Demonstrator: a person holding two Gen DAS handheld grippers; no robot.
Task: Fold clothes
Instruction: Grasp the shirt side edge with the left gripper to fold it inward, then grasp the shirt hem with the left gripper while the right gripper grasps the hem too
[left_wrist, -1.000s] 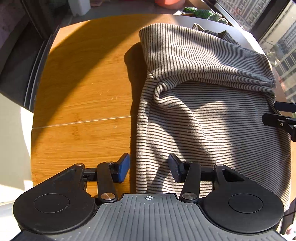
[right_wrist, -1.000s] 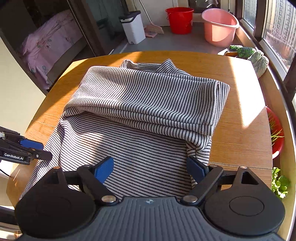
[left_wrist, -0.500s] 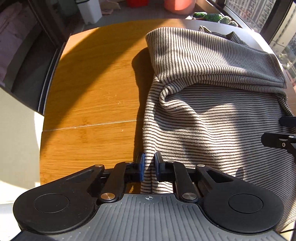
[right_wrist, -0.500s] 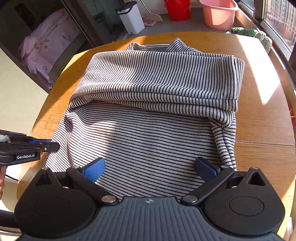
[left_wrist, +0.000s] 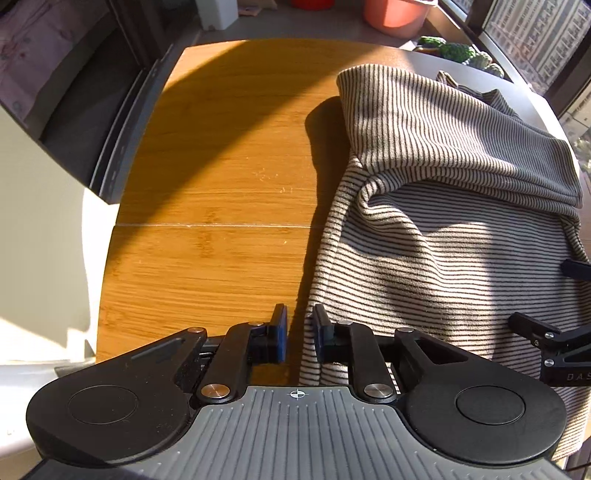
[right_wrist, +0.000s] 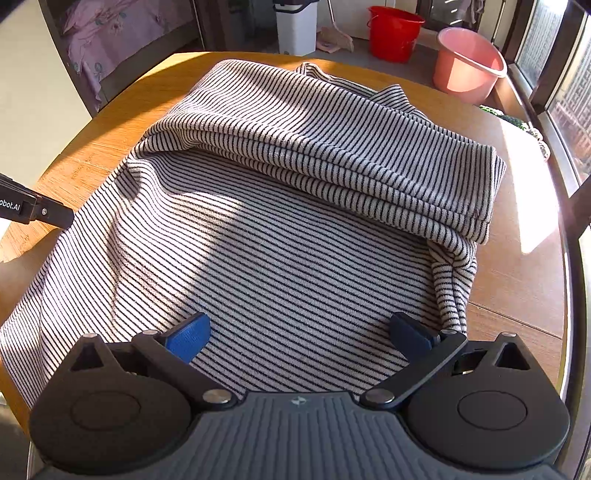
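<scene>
A black-and-white striped garment (left_wrist: 443, 229) lies partly folded on the round wooden table (left_wrist: 221, 184), its far half doubled back into a thick roll (right_wrist: 332, 147). My left gripper (left_wrist: 298, 334) sits at the garment's near left edge with the jaws narrowed to a small gap; the cloth edge runs between them, and whether they pinch it is unclear. My right gripper (right_wrist: 299, 332) is wide open over the garment's near flat part (right_wrist: 295, 258), with nothing between the fingers. Each gripper shows at the edge of the other's view.
A red bucket (right_wrist: 393, 33), a pink basin (right_wrist: 469, 64) and a white bin (right_wrist: 297, 26) stand on the floor beyond the table. A green plant (left_wrist: 461, 53) sits by the window. Bare table wood lies left of the garment.
My left gripper's jaws closed from wide open to a narrow gap at the garment's left edge, and it moved back and left. My right gripper stayed open and drew nearer over the cloth.
</scene>
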